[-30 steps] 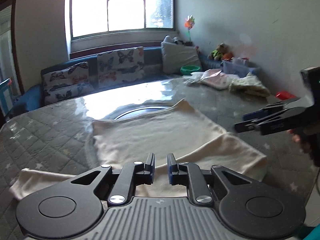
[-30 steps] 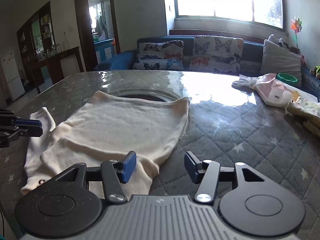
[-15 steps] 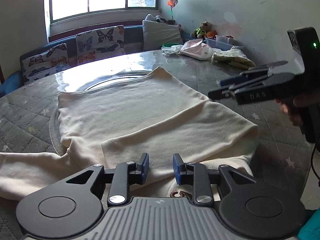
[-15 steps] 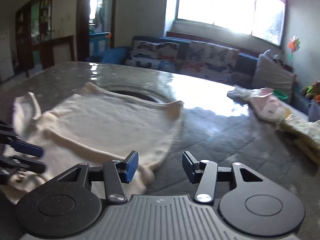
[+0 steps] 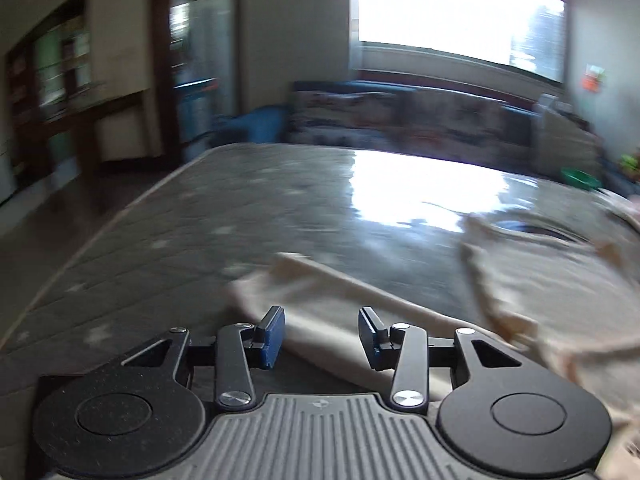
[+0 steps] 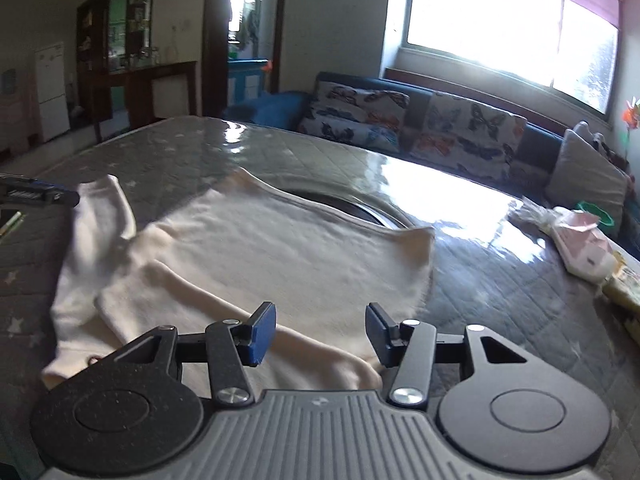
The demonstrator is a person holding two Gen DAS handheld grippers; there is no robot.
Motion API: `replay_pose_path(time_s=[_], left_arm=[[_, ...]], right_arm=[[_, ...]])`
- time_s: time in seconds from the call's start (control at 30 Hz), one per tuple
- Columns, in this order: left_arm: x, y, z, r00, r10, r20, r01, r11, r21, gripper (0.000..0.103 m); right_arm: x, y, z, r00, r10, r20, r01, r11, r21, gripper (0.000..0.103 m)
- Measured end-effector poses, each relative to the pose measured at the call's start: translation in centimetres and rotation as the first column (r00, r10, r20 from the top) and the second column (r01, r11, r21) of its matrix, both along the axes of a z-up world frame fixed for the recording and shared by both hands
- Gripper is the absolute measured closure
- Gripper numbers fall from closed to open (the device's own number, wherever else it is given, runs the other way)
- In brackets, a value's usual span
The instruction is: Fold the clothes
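1. Swinging hard to the left, my left gripper now looks out over the long sleeve at the shirt's side, where half a second ago it faced the folded body of the shirt with its fingers nearly together. The whole left view is smeared with motion blur.
2. Its fingers have spread since then: they stand well apart now, with nothing between them. The sleeve lies just ahead of and below the tips; whether they touch it I cannot tell.
3. My right gripper has barely shifted. It hovers over the near edge of the cream shirt, fingers wide apart and holding nothing, as before.
4. The shirt lies on the quilted table, its body flat and one side already turned in over it. The other sleeve trails out to the left, unfolded.
5. I judge the left gripper has come round to take that loose sleeve and lay it across the body. The fold is partway along, no further.
6. Other clothes sit in a heap at the far right of the table, well apart from the shirt.
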State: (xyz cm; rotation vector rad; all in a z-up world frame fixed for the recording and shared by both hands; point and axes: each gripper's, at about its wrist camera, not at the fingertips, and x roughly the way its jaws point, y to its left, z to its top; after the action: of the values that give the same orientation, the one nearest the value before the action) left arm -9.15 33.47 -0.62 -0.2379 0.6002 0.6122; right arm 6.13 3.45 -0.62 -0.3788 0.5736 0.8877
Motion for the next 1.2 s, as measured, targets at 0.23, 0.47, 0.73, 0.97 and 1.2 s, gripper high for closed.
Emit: replay_pose_path(time_s=[0.23, 0.47, 0.73, 0.97, 1.2], left_arm=[[0.8, 6.2, -1.0, 0.981, 0.194, -0.024, -0.195, 0.980, -0.030, 0.058], [1.3, 7.4, -2.0, 0.971, 0.236, -0.028, -0.238, 0.969, -0.066, 0.069], [0.2, 5.8, 0.3, 0.976, 0.202, 0.078, -0.193, 0.975, -0.110, 0.098], [1.1, -2.6, 6.8, 0.973, -0.063, 0.221, 0.080, 0.994, -0.070, 0.098], [3.9, -12.5, 8.7, 0.911, -0.309, 0.273, 0.331, 0.943, -0.036, 0.098]], right_arm=[[-1.3, 0.9, -0.2, 0.999, 0.052, 0.011, -0.052, 0.999, -0.009, 0.049], [-1.4, 0.7, -0.4, 0.999, 0.046, -0.003, -0.047, 0.999, -0.010, 0.049], [-1.7, -0.4, -0.5, 1.000, 0.024, -0.013, -0.024, 1.000, 0.017, 0.049], [-1.3, -1.9, -0.2, 0.999, -0.016, -0.028, 0.017, 0.998, 0.061, 0.049], [-1.1, -4.1, 0.1, 0.998, -0.060, -0.026, 0.063, 0.992, 0.109, 0.049]])
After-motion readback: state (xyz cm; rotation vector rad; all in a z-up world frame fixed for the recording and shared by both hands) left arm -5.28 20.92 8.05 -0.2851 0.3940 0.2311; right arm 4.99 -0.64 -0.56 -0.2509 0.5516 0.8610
